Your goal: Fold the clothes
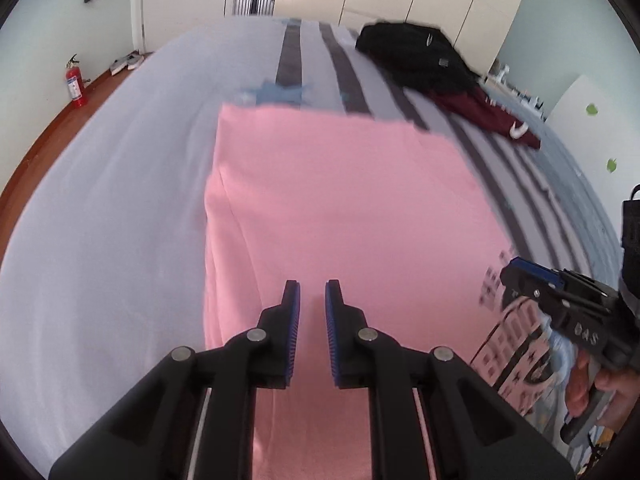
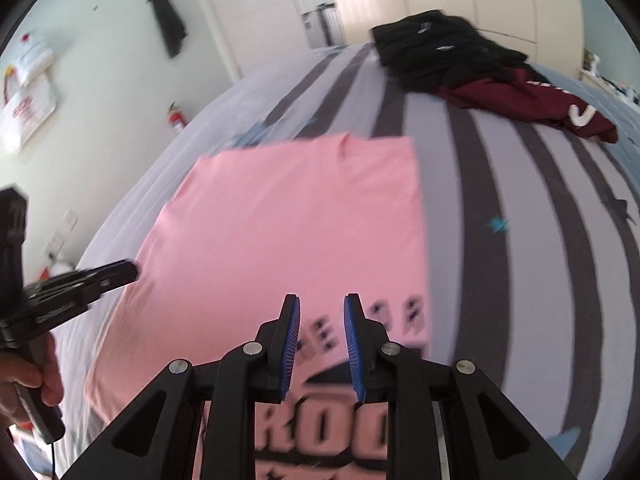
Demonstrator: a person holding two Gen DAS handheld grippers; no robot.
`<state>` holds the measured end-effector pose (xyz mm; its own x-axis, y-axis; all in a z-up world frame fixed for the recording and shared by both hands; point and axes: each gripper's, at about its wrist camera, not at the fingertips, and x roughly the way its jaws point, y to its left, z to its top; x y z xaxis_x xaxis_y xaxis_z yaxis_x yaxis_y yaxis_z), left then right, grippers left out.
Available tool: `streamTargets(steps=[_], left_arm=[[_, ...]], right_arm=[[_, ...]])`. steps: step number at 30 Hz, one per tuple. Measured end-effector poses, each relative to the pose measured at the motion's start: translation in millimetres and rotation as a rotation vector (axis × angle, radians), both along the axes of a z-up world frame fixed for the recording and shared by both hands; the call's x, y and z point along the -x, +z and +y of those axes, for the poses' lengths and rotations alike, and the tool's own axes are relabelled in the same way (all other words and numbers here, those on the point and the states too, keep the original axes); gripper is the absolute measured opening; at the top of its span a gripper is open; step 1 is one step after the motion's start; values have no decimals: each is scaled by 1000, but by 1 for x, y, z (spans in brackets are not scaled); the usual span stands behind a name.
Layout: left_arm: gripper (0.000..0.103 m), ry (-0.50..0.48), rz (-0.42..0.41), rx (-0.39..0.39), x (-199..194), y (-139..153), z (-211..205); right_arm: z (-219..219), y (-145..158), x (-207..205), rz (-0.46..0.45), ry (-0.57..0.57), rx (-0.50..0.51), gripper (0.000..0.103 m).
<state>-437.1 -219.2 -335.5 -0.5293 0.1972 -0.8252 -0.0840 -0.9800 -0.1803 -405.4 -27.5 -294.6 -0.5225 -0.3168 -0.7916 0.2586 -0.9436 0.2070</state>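
A: Garment status: pink shirt (image 2: 288, 216) lies flat on the striped bedspread (image 2: 472, 184), a long rectangle with both side edges straight. Far end plain pink, near end shows dark printed lettering (image 2: 332, 436).

B: Long axis?

A: Runs straight away from both cameras, near end under the grippers, far end toward the wardrobe. Sides look already turned in, though a seam or layer edge along the left side is all that suggests it; I can't confirm.

B: Left gripper (image 1: 313, 292)?

A: Jaws parted by a narrow gap, nothing between the pads. It hovers over the shirt's left half, near end.

B: Right gripper (image 2: 322, 304)?

A: Also parted, slightly wider, empty. It hovers over the lettering on the right half. In the left view it appears at the shirt's right edge, with the hand (image 1: 600, 392) on its handle.

B: Which is nearer the cloth?

A: Roughly level; each covers its own side of the near hem. Judgement: any lengthwise fold would carry that near edge away along the long axis.

B: Other clothes?

A: Black pile (image 2: 440, 48) and maroon garment (image 2: 532, 100), heaped well apart at the far right of the bed.
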Motion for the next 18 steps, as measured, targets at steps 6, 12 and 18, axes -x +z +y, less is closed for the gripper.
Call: streamTargets(steps=[6,12,18], left_arm=[[9,56,-10,29,-28,-9,-22],[9,105,-30,29,-59,2,-40],[9,74,-18,15,-81,9,-23]], right_arm=[[14,-21,-27,-30,17,-63,20],[44,-17,-53,-68,-9,-80,20],[56,0,-76,-86,-56,-22,20]])
